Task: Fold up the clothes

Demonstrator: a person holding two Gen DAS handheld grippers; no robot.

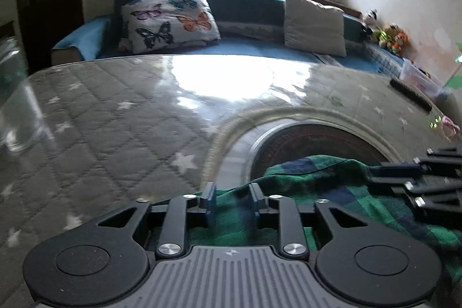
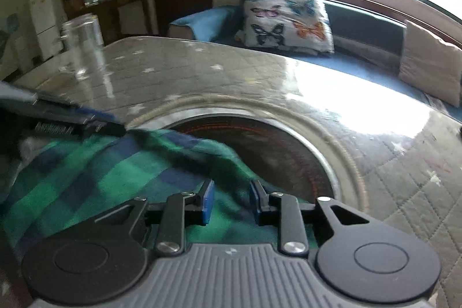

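A green and blue plaid cloth (image 1: 317, 186) lies on the grey quilted table cover (image 1: 101, 120), partly over a round dark recess (image 1: 311, 143) in the table. My left gripper (image 1: 232, 199) stands over the cloth's left edge, its blue pads apart, with a fold of cloth lying loose between them. My right gripper (image 2: 231, 199) sits over the cloth (image 2: 86, 181) near its right edge, jaws apart, with flat cloth in the gap and no pad pressing on it. Each gripper shows in the other's view: the left gripper (image 2: 115, 126) at the cloth's far corner, the right gripper (image 1: 418, 184) on the cloth.
A clear glass jar (image 2: 83, 39) stands on the table's left part. A black bar-shaped object (image 1: 410, 94) and a plastic box (image 1: 418, 77) lie at the far right. Behind the table is a blue sofa with a butterfly pillow (image 1: 170, 19) and a beige cushion (image 1: 314, 25).
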